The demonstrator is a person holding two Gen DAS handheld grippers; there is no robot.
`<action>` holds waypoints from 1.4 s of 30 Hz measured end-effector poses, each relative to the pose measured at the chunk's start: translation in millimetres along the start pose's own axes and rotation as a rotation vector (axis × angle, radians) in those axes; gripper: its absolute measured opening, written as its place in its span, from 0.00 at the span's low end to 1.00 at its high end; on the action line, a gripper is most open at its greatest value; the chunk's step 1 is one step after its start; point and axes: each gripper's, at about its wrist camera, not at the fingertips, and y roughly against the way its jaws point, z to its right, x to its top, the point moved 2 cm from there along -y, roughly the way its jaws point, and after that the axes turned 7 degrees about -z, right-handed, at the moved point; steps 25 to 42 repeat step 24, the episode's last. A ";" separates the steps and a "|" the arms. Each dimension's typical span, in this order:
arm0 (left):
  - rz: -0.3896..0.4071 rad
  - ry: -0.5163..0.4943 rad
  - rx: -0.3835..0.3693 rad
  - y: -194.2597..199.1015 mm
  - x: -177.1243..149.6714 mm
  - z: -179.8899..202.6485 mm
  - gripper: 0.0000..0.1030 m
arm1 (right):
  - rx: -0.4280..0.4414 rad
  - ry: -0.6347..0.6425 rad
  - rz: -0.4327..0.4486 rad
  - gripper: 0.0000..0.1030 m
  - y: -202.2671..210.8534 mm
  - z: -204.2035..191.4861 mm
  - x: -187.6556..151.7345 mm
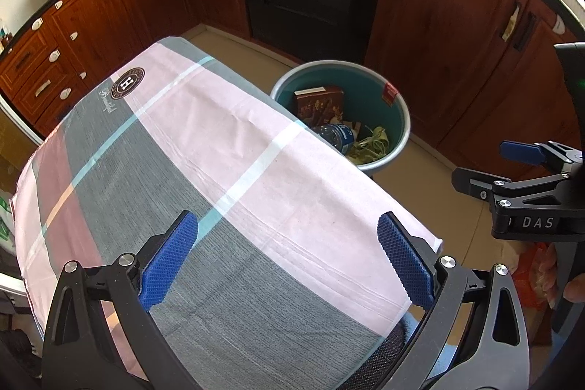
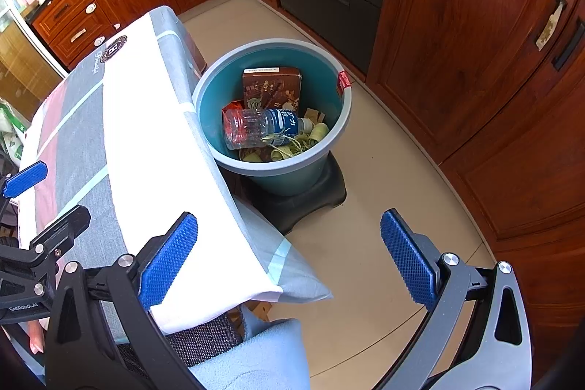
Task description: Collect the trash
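1. Left wrist view: the left gripper (image 1: 287,258) hangs over a table covered with a pink and grey cloth (image 1: 204,170). Its blue fingers (image 1: 170,256) are wide apart and hold nothing. The blue bin (image 1: 398,119) sits on the floor past the table's far edge.
2. Right wrist view: the right gripper (image 2: 289,260) has its fingers far apart too, with nothing between them. The bin (image 2: 343,105) holds a brown box (image 2: 272,86), a clear bottle (image 2: 263,128) and curly scraps (image 2: 292,147).
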 end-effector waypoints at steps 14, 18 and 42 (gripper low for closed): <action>0.002 -0.012 -0.006 4.6 -1.2 1.0 0.96 | -0.001 -0.003 0.001 0.93 2.4 1.8 3.8; -0.006 -0.009 -0.008 3.7 -1.1 0.0 0.96 | -0.004 -0.003 0.001 0.93 2.8 2.2 5.1; -0.018 -0.003 -0.011 -0.1 -2.5 -2.4 0.96 | -0.010 -0.005 0.001 0.93 3.3 2.4 6.7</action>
